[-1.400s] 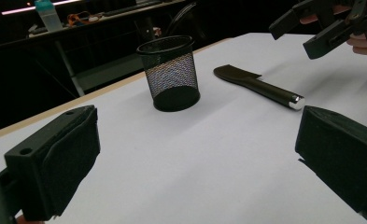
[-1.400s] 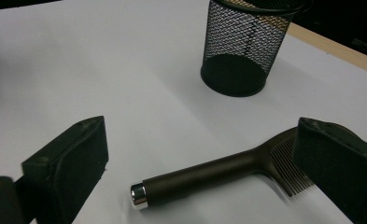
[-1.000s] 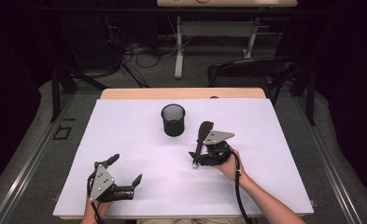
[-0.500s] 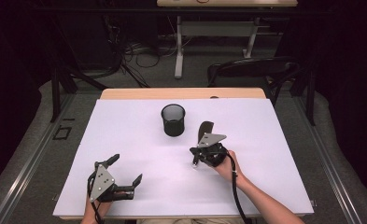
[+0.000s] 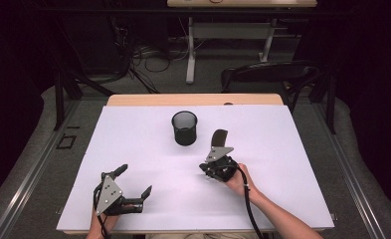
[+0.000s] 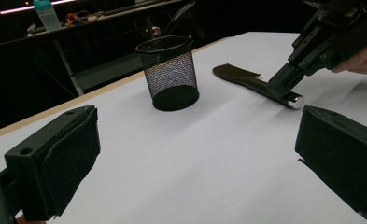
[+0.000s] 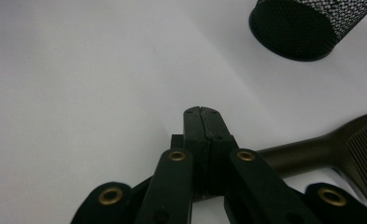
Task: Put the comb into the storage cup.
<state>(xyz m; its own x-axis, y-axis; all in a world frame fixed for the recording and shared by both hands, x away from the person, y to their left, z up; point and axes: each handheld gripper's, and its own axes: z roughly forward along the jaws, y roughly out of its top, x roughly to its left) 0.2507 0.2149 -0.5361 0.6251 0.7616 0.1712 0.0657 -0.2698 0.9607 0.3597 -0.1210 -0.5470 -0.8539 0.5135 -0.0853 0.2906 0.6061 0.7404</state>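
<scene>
The right gripper (image 5: 214,167) has just closed; its jaws are clamped on the handle of the comb (image 5: 219,137), near its silver end. The comb lies flat on the white bench (image 5: 292,164), just right of the mesh cup (image 5: 184,128), long axis running near to far, toothed head at the far end. The left gripper (image 5: 133,180) rests near-left, jaws wide apart and empty.

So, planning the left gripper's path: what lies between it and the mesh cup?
Nothing: in the left gripper view, bare white table runs from the left gripper and its open jaws to the mesh cup.
</scene>
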